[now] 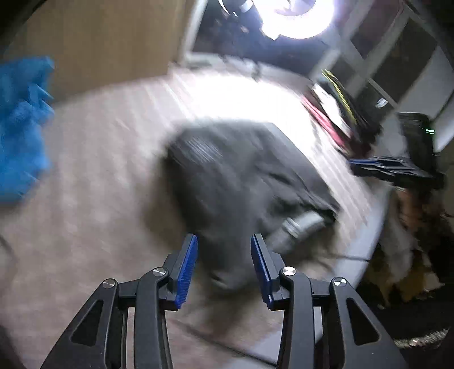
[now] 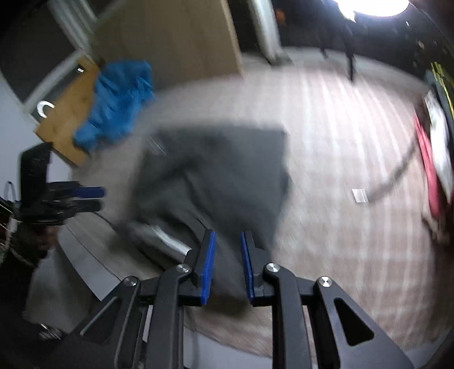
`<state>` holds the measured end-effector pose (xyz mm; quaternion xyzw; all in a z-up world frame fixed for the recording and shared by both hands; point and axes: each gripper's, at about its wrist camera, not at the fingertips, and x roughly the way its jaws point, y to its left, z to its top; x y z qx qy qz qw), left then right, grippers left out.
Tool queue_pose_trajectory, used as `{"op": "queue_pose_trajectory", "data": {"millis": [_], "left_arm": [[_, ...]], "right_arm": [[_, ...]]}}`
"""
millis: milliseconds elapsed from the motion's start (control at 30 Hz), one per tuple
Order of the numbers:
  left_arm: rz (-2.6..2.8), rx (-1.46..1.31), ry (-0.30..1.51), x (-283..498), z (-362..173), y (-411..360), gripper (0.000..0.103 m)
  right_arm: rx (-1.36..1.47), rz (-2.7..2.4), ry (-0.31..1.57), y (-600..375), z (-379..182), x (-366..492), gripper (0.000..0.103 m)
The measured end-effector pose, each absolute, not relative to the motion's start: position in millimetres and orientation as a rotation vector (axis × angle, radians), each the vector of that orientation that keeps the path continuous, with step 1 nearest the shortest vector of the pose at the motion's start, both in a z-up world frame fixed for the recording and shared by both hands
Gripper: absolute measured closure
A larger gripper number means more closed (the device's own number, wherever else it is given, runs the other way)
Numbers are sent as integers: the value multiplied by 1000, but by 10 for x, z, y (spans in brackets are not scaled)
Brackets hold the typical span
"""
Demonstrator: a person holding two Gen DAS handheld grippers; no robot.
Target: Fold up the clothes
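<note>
A dark grey garment (image 1: 241, 176) lies crumpled on a striped beige cover (image 1: 99, 184), blurred by motion. A lighter grey cuff (image 1: 300, 227) pokes out at its near right. My left gripper (image 1: 224, 266) hovers over the garment's near edge with its blue pads wide apart, and the cloth shows below the gap rather than pinched. In the right wrist view the same garment (image 2: 215, 170) runs up between the blue pads of my right gripper (image 2: 227, 264), which is shut on its near edge. The left gripper (image 2: 90, 198) appears there at the far left, off the garment.
A blue cloth (image 2: 119, 102) is heaped on a wooden board (image 2: 62, 122) at the back left. Red and white items (image 2: 431, 159) and a dark strap (image 2: 397, 173) lie at the right, with a small white tag (image 2: 359, 195) nearby. A bright lamp (image 1: 298, 17) glares at the back.
</note>
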<state>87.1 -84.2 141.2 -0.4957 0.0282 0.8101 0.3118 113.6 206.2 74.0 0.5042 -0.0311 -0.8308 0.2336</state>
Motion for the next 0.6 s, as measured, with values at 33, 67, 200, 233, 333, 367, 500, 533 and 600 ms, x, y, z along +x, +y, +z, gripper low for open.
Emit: {"op": "queue_pose_trajectory", "data": {"millis": [33,67,200,233,333,367,500,533,600], "left_arm": [[2170,-1295,91,848,1434,-934,66],[2191,-1281,113,780,1479,-1027,65],[2174,-1268,179,533,1529,-1315,65],[2149,-1261,174,461,1574,-1398,65],[2156,-1187,176,199,1858,-1718,63],[2146,-1162,148,122,1920,-1805,60],[2057,-1131,126,-183,1843,-1720,50],[2008,-1136,146,-239,1751,-1592,50],[1922,-1149,206,-328,1540,-1310,50]], "right_arm": [[1354,-2266,-87,1899,829,1111,82],[1330,-2251,-85,1736,903,1088,75],[1335,-2229,-41,1088,972,1088,59],[1343,-2227,-32,941,983,1100,59],[1333,-2240,-38,636,1085,1155,60],[1313,-2276,-57,639,1189,1197,60],[1341,-2367,-48,464,1142,1105,60],[1380,-2384,-24,407,1038,1055,60],[1461,-2398,35,245,777,946,59]]}}
